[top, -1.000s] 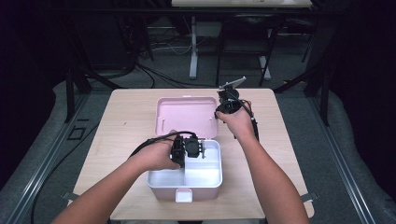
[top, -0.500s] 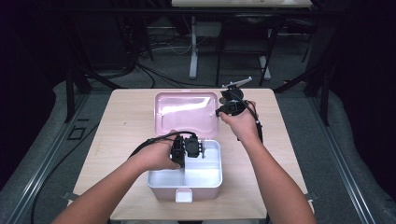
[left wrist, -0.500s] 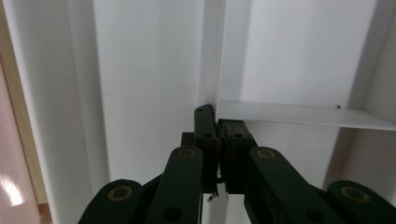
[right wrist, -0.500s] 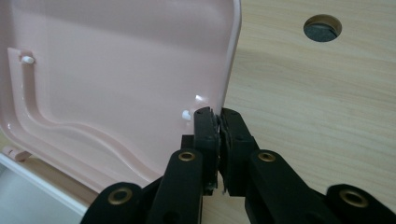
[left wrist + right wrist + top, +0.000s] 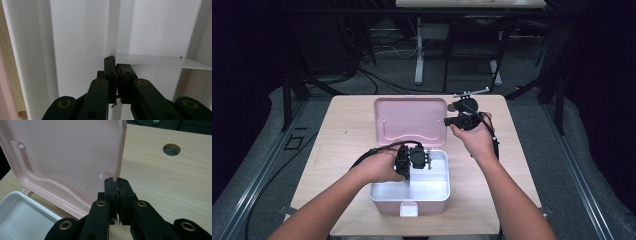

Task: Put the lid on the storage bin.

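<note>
Pink plastic lid [image 5: 411, 119] with round corners stands tilted up at the back of a white plastic box [image 5: 428, 192], near the middle of the high view. The box sits on a pale wooden worktop [image 5: 347, 135] and has a thin white divider wall [image 5: 160, 61] inside it. A small white latch [image 5: 409, 209] sticks out at the front of the box, low in the frame.

The right gripper [image 5: 451, 121] is at the right edge of the lid, a little right of the middle of the high view. In the right gripper view its black jaws are closed tight on the thin edge of the lid [image 5: 75, 162], and a round hole in the worktop [image 5: 171, 149] shows at the upper right.

The left gripper [image 5: 426, 161] reaches into the box from the left. In the left gripper view its jaws are pressed together on the end of the white divider wall, in the middle of the frame.
</note>
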The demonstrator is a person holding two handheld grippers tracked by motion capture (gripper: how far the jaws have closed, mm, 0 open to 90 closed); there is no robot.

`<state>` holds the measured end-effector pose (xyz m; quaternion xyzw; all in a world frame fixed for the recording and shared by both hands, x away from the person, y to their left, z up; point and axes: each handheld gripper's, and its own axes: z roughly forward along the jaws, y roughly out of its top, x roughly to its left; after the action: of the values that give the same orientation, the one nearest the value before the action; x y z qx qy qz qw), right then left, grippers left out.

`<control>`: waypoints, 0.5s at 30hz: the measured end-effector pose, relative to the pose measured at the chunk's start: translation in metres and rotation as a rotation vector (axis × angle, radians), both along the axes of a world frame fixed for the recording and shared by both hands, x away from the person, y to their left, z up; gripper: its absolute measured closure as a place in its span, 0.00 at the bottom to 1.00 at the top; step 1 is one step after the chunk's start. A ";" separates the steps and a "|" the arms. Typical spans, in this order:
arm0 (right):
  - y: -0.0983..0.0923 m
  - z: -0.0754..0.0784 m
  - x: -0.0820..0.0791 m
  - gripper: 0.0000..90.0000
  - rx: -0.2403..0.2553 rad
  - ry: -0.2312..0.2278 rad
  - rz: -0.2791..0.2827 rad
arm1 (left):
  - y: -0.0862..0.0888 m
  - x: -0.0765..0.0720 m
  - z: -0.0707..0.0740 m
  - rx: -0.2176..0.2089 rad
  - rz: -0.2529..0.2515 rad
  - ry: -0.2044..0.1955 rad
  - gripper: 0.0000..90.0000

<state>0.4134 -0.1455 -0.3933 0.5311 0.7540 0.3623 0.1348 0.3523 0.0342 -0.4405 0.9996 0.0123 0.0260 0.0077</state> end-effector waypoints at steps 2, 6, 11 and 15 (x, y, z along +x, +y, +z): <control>-0.001 0.000 -0.006 0.97 0.014 -0.023 0.016 | 0.000 0.000 0.000 0.000 0.000 0.000 0.96; -0.002 0.001 -0.015 0.98 0.013 -0.060 0.019 | 0.000 0.000 0.000 0.000 0.000 -0.001 0.96; -0.003 0.000 -0.025 0.98 0.018 -0.094 0.037 | 0.000 0.000 0.000 0.002 -0.001 -0.005 0.96; -0.002 -0.001 -0.034 0.98 0.000 -0.144 0.036 | 0.000 -0.001 0.000 -0.002 -0.002 -0.012 0.96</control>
<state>0.3794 -0.1479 -0.3941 0.4901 0.7518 0.4017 0.1822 0.3515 0.0345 -0.4407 0.9994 0.0112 0.0318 0.0089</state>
